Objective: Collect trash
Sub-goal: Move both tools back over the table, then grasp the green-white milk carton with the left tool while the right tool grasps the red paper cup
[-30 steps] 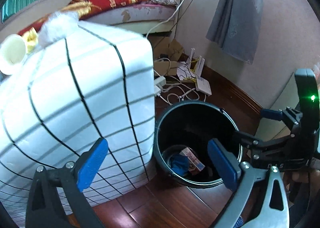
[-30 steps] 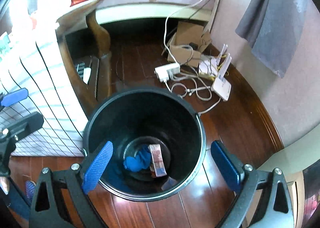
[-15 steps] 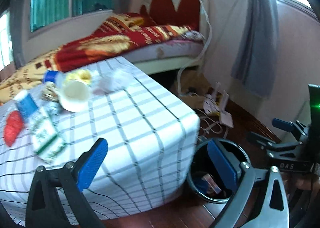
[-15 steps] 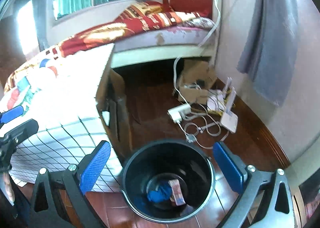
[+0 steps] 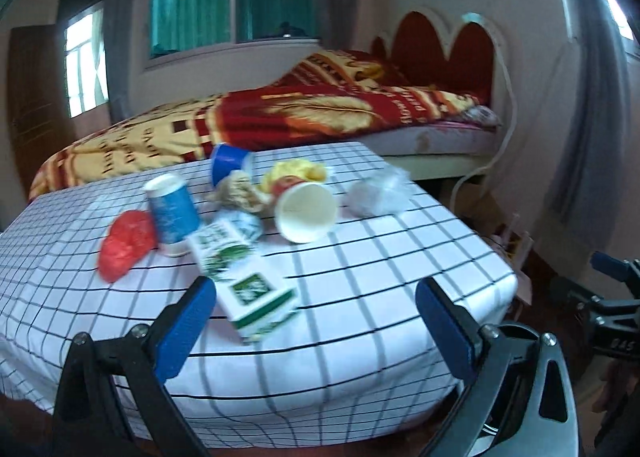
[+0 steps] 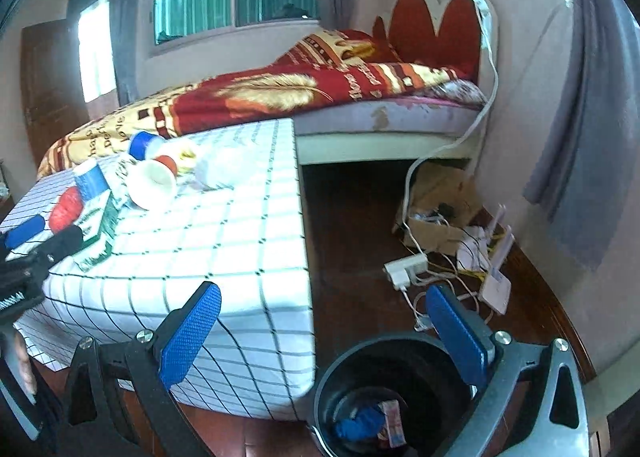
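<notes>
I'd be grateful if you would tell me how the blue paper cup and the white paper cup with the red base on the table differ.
The blue paper cup stands on the checked tablecloth, while the white paper cup lies on its side with its mouth towards the left camera. The blue cup has a blue printed wall; the white cup shows a plain white inside and a red outside. The blue cup sits beside the red wrapper; the white cup lies further right. Both are untouched.
</notes>
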The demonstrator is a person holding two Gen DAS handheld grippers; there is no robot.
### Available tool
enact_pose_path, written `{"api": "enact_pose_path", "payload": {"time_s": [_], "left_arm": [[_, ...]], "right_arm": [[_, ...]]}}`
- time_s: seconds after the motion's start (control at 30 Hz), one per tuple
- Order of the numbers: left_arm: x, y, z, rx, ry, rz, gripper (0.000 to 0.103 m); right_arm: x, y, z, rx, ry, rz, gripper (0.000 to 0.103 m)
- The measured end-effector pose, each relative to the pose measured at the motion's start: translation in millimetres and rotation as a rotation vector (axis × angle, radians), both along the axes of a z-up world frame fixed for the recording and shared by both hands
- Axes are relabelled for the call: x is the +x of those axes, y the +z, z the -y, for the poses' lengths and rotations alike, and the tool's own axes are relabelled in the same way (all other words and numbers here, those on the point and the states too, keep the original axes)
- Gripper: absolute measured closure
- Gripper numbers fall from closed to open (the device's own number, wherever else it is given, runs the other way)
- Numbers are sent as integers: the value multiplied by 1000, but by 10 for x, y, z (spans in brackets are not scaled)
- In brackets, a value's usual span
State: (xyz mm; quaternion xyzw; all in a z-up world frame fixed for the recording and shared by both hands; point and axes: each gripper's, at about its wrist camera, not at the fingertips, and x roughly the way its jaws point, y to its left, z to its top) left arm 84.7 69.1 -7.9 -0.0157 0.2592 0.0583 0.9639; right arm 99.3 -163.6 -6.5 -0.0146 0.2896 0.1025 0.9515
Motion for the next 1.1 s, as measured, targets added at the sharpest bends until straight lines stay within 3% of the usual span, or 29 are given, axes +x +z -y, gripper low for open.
{"api": "enact_pose_path", "payload": {"time_s": [0.4, 0.6, 0.73, 0.9, 1.1], "left_arm": [[349, -255, -450, -86, 139, -40, 7], [617, -494, -439, -61, 184, -105, 9], [540, -549, -588, -68, 203, -129, 17], [275, -474, -850, -57, 239, -92, 17], [337, -420, -925, -64, 198, -78, 19]], "right_arm": [[292, 1, -454, -7, 47, 16, 0], [468, -67, -503, 2, 48, -6, 0], [558, -141, -558, -1, 59, -30, 0], [643, -151, -730, 18, 93, -41, 0], [794, -131, -1180, -11, 174, -50, 0]]}}
